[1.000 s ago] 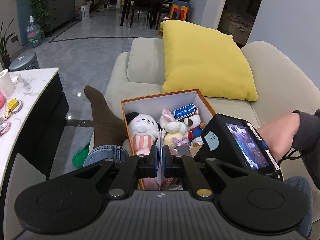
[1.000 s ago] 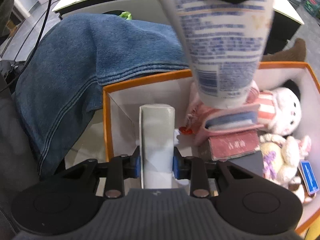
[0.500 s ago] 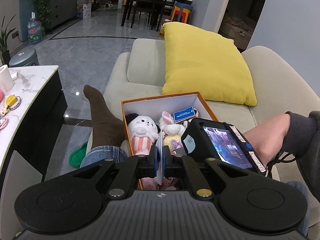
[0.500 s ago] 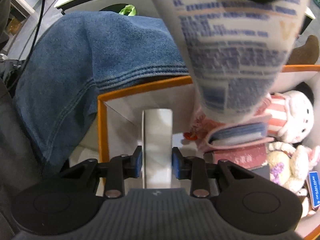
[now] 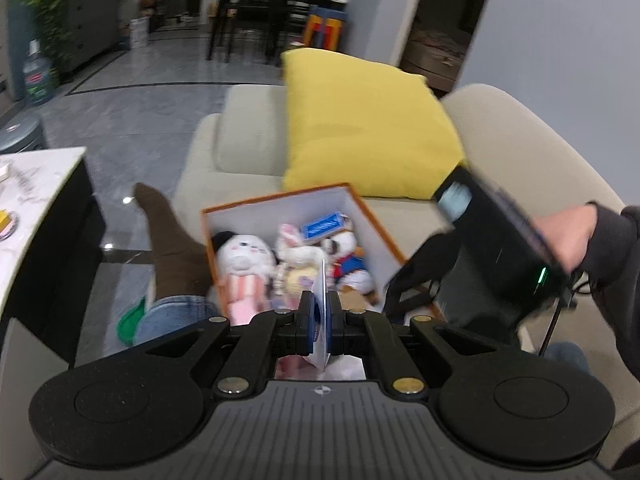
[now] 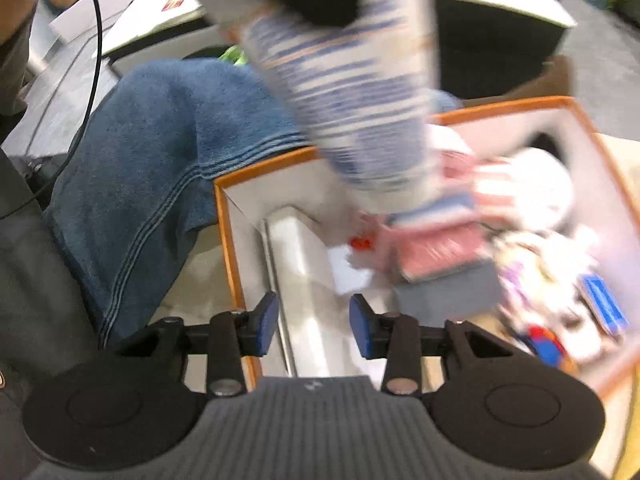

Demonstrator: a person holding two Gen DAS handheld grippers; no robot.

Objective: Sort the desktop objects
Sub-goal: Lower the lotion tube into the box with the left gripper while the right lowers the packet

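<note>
Orange-rimmed white cardboard box sits on the beige sofa, holding plush toys. Inside, a white rectangular carton lies between the right tool's wide-apart fingers. Left tool pinches a white squeeze tube.

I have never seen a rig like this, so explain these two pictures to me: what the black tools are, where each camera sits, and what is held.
There is no robot here: a person holds a two-finger gripper in each hand, with a fisheye camera looking along the fingers. In the left view, the left gripper is shut on a printed tube above an orange box of plush toys on a sofa. In the right view, the right gripper is open over a white carton lying in that box; the same tube hangs overhead.
</note>
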